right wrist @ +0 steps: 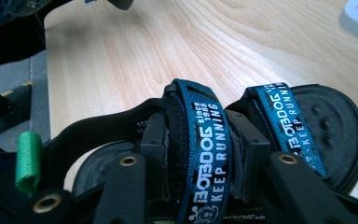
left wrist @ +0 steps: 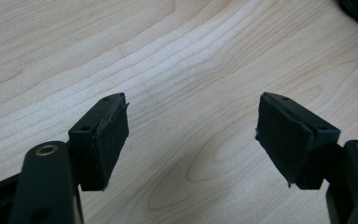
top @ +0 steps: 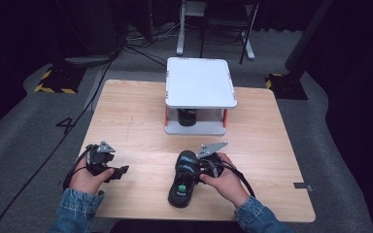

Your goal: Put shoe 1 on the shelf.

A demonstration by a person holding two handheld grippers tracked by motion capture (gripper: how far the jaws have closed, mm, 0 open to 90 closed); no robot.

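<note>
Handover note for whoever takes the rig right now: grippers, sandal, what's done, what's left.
Right gripper: jaws closed on the middle blue strap of the black sandal with blue printed straps; pads press on the strap from both sides.
Left gripper: open, nothing between its jaws, resting low over the light wooden table at its near left.
Sandal: lies flat on the table's near edge, toe pointing away.
White two-level stand with orange posts: at the table's far side; a dark object sits on its lower level.
Done: strap gripped.
Left: lift and move the sandal, probably to the stand.
</note>
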